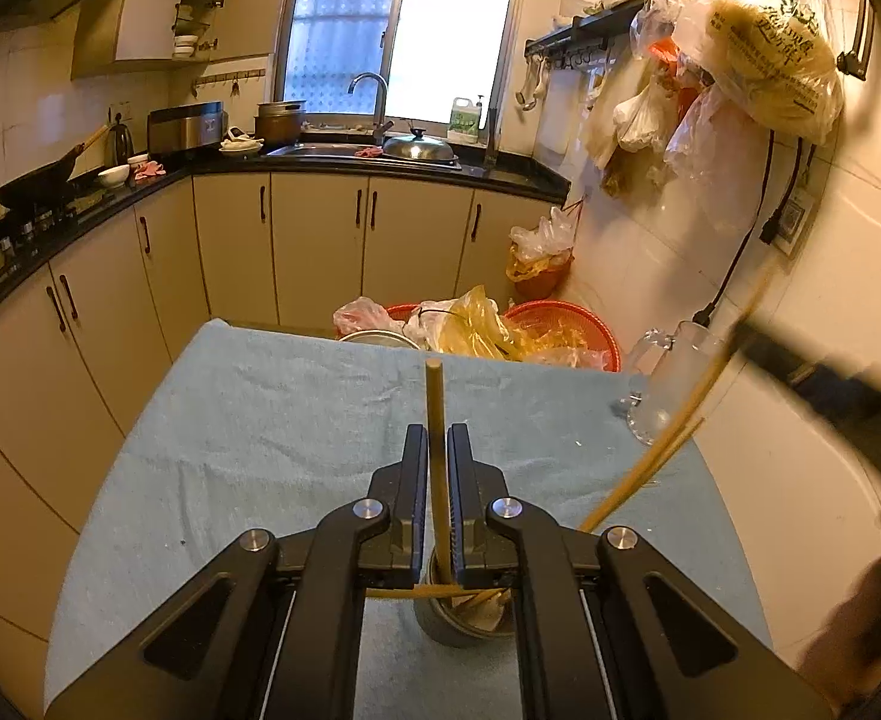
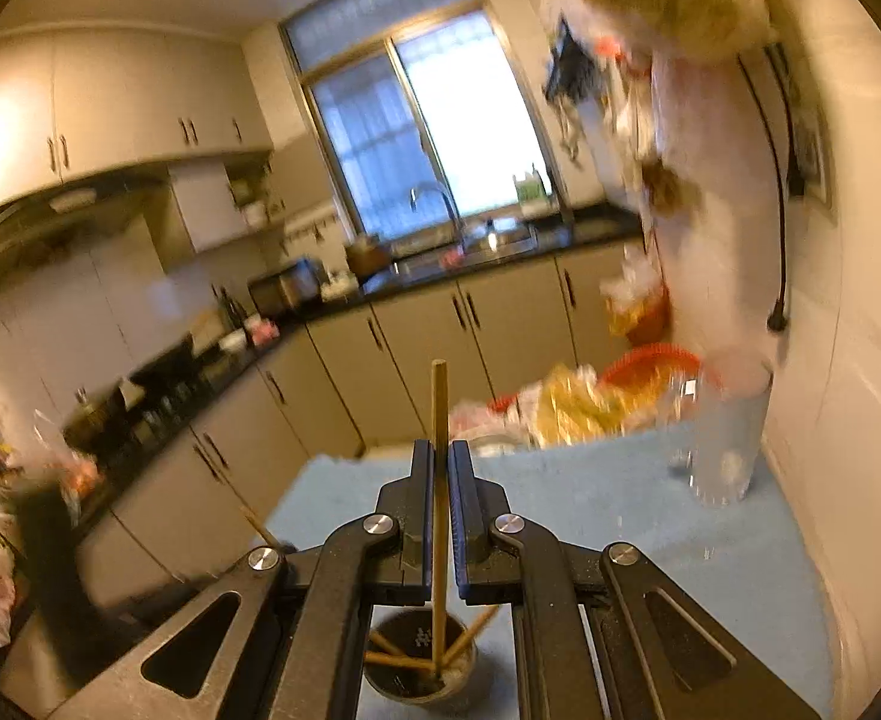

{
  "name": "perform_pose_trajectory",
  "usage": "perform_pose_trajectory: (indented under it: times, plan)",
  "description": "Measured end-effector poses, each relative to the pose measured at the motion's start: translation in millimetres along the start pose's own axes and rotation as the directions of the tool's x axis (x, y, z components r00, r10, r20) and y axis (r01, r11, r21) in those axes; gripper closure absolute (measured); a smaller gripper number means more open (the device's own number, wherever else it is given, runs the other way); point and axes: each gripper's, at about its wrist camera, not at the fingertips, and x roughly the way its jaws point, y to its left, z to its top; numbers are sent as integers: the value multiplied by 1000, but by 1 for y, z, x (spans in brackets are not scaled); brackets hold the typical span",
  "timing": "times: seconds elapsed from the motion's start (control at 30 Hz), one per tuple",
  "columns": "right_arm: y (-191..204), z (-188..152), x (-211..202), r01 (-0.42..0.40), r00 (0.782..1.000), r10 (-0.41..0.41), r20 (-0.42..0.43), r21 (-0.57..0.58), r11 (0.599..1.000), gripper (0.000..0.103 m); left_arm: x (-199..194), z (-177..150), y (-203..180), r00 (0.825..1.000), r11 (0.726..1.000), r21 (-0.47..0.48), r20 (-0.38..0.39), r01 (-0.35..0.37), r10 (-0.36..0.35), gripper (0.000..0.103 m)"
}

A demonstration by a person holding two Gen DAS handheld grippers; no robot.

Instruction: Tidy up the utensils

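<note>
Your left gripper [image 1: 437,468] pinches one chopstick [image 1: 434,420] upright – right gripper [image 2: 437,480] pinches another chopstick [image 2: 439,420], both w/ lower ends in the metal cup [image 2: 419,681] at the near edge of the blue towel [image 1: 260,420]; glass mug [image 1: 665,384] far right.

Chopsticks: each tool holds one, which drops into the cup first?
Probably right. Its chopstick already reaches down inside the metal cup. The left tool holds its chopstick beside the rim, tip hidden.

blue towel [image 1: 260,420] covering worktop, glass mug [image 1: 671,384] at its far right edge, red baskets [image 1: 566,324] with plastic bags beyond far edge, sink [image 1: 320,150] under window [image 1: 401,30]
</note>
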Motion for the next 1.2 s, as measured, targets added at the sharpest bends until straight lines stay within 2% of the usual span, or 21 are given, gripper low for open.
perform_pose_trajectory:
  times: [0.1,0.17,0.23,0.3,0.37,0.5,0.67,0.73,0.87,1.0,1.1,1.2]
  plan:
    - [-10,-12,18,-2,998,3,-66,28,1000,97,-10,0,1,1000,1000,-10,3,10,-10,95]
    - [-15,-16,25,-3,996,8,-89,53,999,96,-19,0,5,1000,999,-32,8,22,-22,86]
    - [-19,-16,25,-10,996,17,-92,67,998,95,-30,0,8,999,998,-51,23,28,-27,83]
    - [-18,-14,19,-12,996,17,-83,58,998,88,-42,1,9,999,998,-61,38,30,-28,82]
    - [-18,-11,11,-12,998,16,-65,59,998,74,-57,1,9,998,997,-69,55,37,-33,82]
    - [-17,-6,-18,-19,999,21,-43,59,998,71,-93,-5,8,995,996,-73,91,57,-50,74]
    - [-17,-8,-58,1,999,0,-53,9,1000,54,-143,-29,0,988,996,-40,136,85,-79,62]
    - [-18,-15,-76,17,997,-19,-79,-27,999,51,-157,-43,-3,986,995,-34,137,97,-92,60]
    - [-31,-41,-104,71,981,-88,-172,-104,992,41,-165,-79,-10,989,993,-11,87,117,-116,55]
    - [-63,-87,-121,133,941,-173,-291,-152,979,39,-140,-122,-20,993,993,27,-34,113,-112,55]
    - [-94,-136,-120,134,903,-177,-392,-135,982,39,-107,-152,-33,984,993,49,-146,112,-104,55]
    - [-120,-173,-112,106,882,-119,-456,-54,993,44,-69,-177,-48,961,990,64,-258,125,-104,55]
